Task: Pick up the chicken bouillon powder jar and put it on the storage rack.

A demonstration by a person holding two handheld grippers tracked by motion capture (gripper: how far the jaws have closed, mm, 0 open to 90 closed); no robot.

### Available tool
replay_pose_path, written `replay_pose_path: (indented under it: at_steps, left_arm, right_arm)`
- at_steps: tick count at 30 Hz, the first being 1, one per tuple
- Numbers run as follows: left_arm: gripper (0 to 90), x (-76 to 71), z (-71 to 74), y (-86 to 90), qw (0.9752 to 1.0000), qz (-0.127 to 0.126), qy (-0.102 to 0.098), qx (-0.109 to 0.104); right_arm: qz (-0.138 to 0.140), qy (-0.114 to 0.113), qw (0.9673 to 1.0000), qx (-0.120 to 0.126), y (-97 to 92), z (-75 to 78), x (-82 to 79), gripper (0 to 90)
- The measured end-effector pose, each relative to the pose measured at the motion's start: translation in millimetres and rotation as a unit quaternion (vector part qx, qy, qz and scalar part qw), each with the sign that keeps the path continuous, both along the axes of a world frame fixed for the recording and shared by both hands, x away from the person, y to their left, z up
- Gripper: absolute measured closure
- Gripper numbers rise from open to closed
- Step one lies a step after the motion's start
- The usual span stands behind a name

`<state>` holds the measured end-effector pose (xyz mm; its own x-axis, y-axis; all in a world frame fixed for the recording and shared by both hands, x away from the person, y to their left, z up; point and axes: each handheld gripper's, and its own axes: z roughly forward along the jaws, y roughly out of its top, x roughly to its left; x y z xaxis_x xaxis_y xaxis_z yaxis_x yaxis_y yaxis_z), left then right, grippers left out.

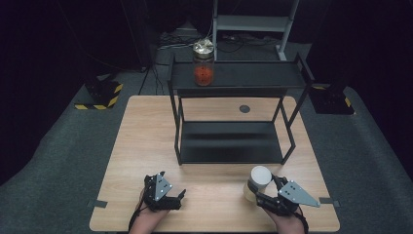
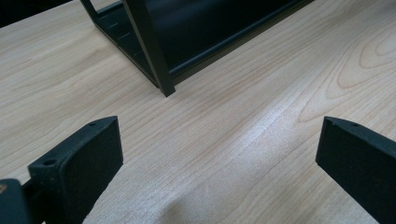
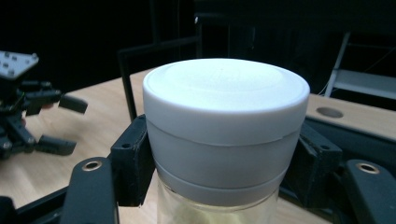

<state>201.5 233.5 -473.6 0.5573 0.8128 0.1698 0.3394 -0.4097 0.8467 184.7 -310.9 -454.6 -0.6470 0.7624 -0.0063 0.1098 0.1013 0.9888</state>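
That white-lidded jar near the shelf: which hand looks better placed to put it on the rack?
The right. The right gripper is already clamped on the white-lidded jar, close to the black rack. The left gripper sits open over bare table, holding nothing.

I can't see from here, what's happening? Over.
Right tool clamped on white-lidded jar. Left tool open, idle. Black shelf rack ahead, bottom tier free.

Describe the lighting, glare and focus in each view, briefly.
High view: the wooden table is evenly lit while the surroundings fall to near black; the jar on the black rack has a bright glint on its lid. Left claw view: a soft pale sheen runs across the sharp wood grain; the near pads are slightly soft. Right claw view: the white-lidded jar is bright and crisp, the background dim and blurred.
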Motion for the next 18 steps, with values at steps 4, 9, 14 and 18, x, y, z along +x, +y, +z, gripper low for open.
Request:
replay_pose_path:
  at_steps: [4,9,14,18]
  left_arm:
    - [0.9,-0.1,-0.5,1.8,1.0,-0.001,-0.001,-0.004]
    - [0.9,0.0,-0.6,2.6,1.0,0.0,0.0,-0.008]
    - [0.9,-0.1,-0.4,2.2,1.0,-0.002,-0.001,-0.005]
    - [0.9,-0.4,-0.8,2.6,1.0,-0.003,-0.002,-0.006]
  right_arm:
    - [-0.008,-0.003,0.9999,0.006,-2.6,7.7,0.4,33.9]
    - [-0.007,-0.008,0.9999,0.004,-1.7,22.4,6.9,33.9]
    - [-0.001,-0.01,0.9999,0.009,-0.7,40.9,16.4,33.8]
    - [0.001,-0.01,0.9998,0.016,0.8,56.0,24.3,33.8]
